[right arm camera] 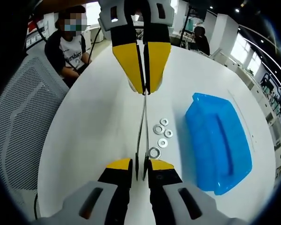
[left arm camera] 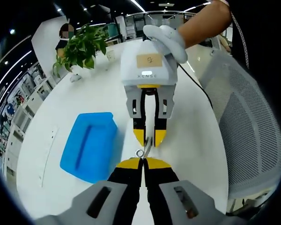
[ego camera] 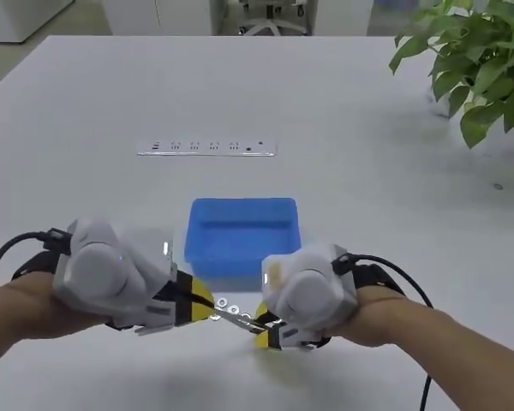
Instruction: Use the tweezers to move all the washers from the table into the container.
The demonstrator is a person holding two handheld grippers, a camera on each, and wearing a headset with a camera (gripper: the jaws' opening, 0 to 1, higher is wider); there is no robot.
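Thin metal tweezers (ego camera: pixel 236 318) span the gap between my two grippers, just above the white table. My left gripper (ego camera: pixel 207 302) is shut on one end of the tweezers (left arm camera: pixel 147 146). My right gripper (ego camera: pixel 262 330) is shut on the other end, and the two tweezer arms (right arm camera: pixel 142 131) run from its jaws up to the left gripper (right arm camera: pixel 144 90). Several small silver washers (right arm camera: pixel 160 136) lie on the table right beside the tweezers, one washer (left arm camera: pixel 139 153) close to my left gripper's tips. The blue container (ego camera: pixel 242 231) stands just beyond them, with nothing visible inside.
A white power strip (ego camera: pixel 206 148) lies further back on the table (ego camera: pixel 368 154). A potted plant (ego camera: pixel 480 60) stands at the far right corner. A grey mesh chair (right arm camera: pixel 23 117) sits off the near table edge, with a person (right arm camera: pixel 72 42) seated behind it.
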